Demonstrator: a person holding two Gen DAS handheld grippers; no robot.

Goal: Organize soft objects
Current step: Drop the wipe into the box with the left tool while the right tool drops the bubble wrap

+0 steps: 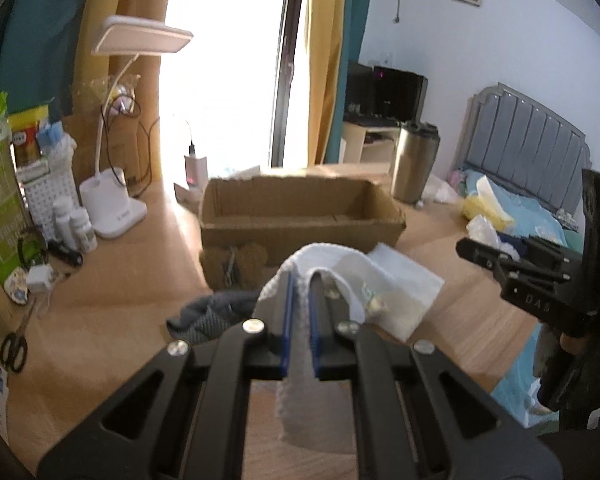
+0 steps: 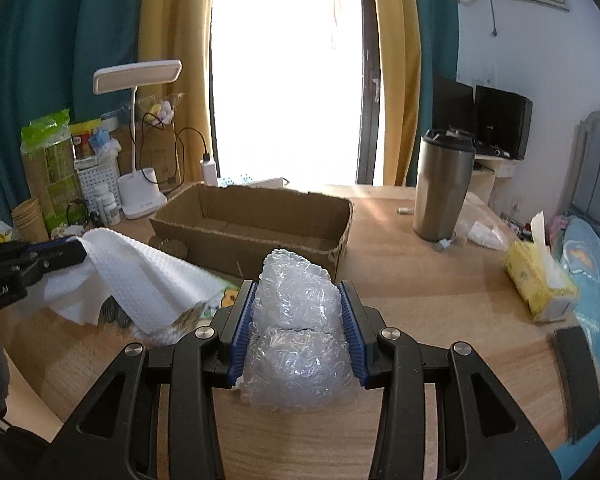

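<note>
My left gripper [image 1: 303,280] is shut on a white waffle-weave towel [image 1: 324,264] and holds it lifted above the wooden table; the towel drapes over and between the fingers. The towel also shows in the right wrist view [image 2: 140,276], hanging from the left gripper [image 2: 66,252]. My right gripper [image 2: 298,292] is shut on a wad of clear bubble wrap [image 2: 296,320], held above the table just in front of an open cardboard box [image 2: 252,216]. The box [image 1: 300,208] sits straight ahead of the left gripper. A grey knitted cloth [image 1: 212,312] lies on the table under the towel.
A steel tumbler [image 2: 444,184] stands right of the box. A yellow tissue pack [image 2: 540,280] lies at the right edge. A white desk lamp [image 2: 140,192], bottles, snack bags and paper cups crowd the left. Scissors [image 1: 14,344] lie at the left. A bed is at the right.
</note>
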